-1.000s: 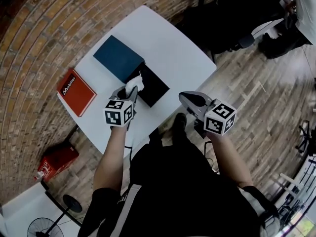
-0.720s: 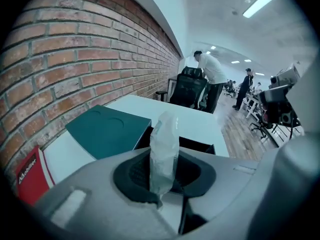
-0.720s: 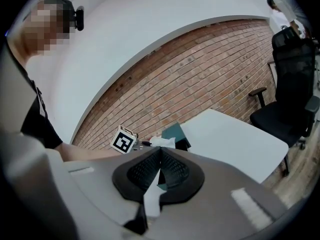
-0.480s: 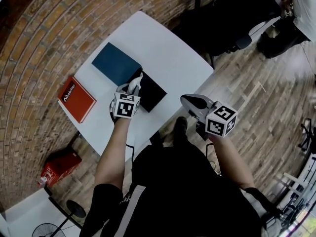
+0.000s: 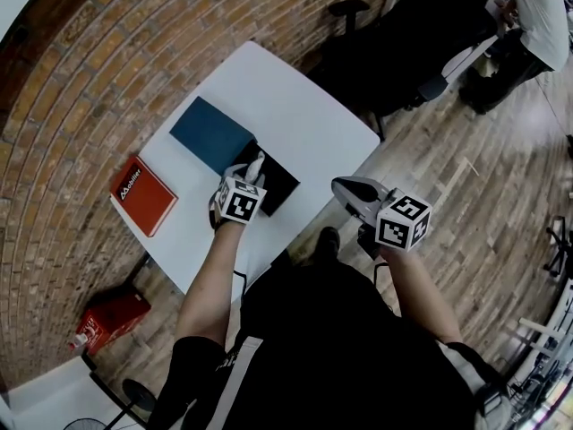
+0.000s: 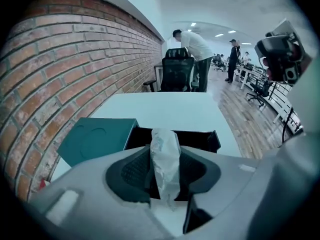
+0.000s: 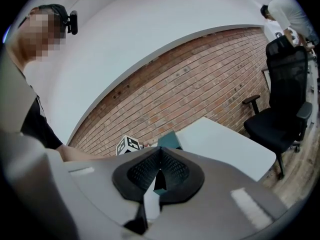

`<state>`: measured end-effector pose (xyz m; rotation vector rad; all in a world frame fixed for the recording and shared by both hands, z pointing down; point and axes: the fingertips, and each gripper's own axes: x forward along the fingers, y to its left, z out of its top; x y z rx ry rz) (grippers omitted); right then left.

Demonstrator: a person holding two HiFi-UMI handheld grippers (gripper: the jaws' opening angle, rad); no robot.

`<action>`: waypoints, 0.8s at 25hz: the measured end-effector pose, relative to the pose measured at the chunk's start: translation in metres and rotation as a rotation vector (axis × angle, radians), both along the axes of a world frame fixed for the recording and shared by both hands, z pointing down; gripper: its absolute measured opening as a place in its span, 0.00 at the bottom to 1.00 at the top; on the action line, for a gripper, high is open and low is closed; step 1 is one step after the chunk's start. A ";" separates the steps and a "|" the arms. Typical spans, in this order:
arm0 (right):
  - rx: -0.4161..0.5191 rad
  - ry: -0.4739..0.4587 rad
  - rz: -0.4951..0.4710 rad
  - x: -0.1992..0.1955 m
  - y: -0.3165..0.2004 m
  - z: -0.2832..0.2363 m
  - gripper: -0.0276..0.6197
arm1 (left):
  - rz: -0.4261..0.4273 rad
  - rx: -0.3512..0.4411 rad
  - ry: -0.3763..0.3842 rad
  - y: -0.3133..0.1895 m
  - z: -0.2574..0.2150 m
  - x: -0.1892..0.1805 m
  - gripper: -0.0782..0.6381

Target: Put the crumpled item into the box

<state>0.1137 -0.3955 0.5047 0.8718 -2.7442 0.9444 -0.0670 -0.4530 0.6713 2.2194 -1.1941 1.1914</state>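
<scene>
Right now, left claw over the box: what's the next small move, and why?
Probably open the left claw a little wider and let go. Its jaws have just been opening, and the crumpled item stands loose between them, with the open black box just below the tips. A wider gap should let it drop in.

The black box (image 5: 279, 179) is open at the top, with its teal lid (image 5: 211, 133) flat just beside it. Past them the desk (image 5: 295, 106) is bare and wide. A red book (image 5: 141, 195) takes the left end, the brick wall (image 5: 81, 88) shuts that side, and a black chair (image 7: 281, 124) stands beyond the far end.
</scene>
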 end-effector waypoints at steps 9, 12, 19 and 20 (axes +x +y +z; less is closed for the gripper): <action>0.004 -0.009 -0.018 -0.009 -0.008 -0.008 0.04 | -0.012 0.016 -0.108 -0.011 -0.007 -0.018 0.21; 0.001 -0.013 -0.027 -0.013 -0.009 -0.007 0.04 | -0.004 -0.014 -0.146 -0.014 0.001 -0.019 0.22; -0.032 -0.017 -0.021 -0.013 -0.008 -0.001 0.04 | 0.041 -0.055 -0.038 -0.007 0.008 0.015 0.38; -0.035 -0.020 -0.017 -0.012 -0.008 0.000 0.04 | 0.037 -0.055 -0.010 -0.007 0.006 0.019 0.42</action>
